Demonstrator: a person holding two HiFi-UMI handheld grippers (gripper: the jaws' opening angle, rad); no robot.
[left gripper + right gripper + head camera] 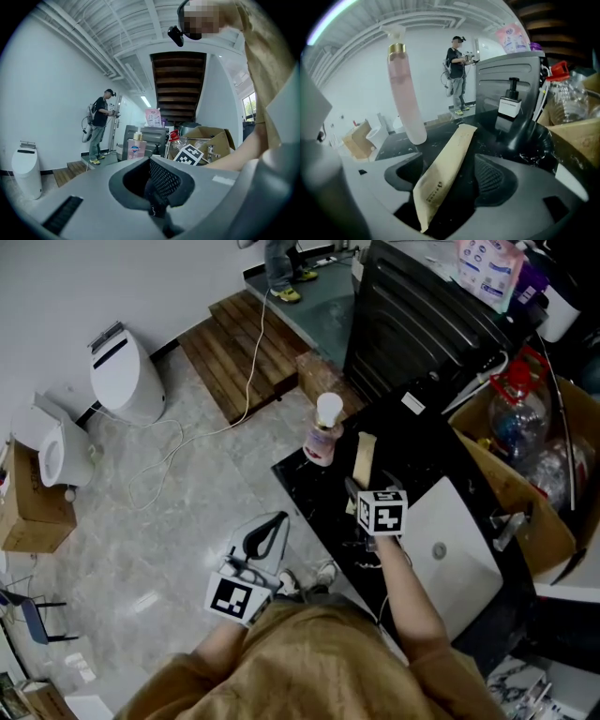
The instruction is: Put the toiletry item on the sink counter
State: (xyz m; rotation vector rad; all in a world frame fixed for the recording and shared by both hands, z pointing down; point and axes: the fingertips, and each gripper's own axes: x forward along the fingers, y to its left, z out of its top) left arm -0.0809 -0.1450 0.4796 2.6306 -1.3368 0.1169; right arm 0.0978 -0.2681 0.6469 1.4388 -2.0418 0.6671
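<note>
The toiletry item is a flat tan paper packet (364,461) lying on the black sink counter (314,495), just right of a tall pink bottle with a white cap (323,435). My right gripper (356,495) is at the packet's near end. In the right gripper view the packet (443,173) slants between the jaws, and my right gripper (450,183) is open, with a clear gap between the packet and the right pad (494,180). The pink bottle (405,93) stands ahead on the left. My left gripper (265,532) hangs low over the floor, shut and empty (157,206).
A white basin (450,549) is set into the counter to the right. A black pump dispenser (509,101) stands farther back. A cardboard box of plastic bottles (525,446) sits on the right. A toilet (56,451) and a white bin (127,376) stand on the floor at the left. A person (457,75) stands far off.
</note>
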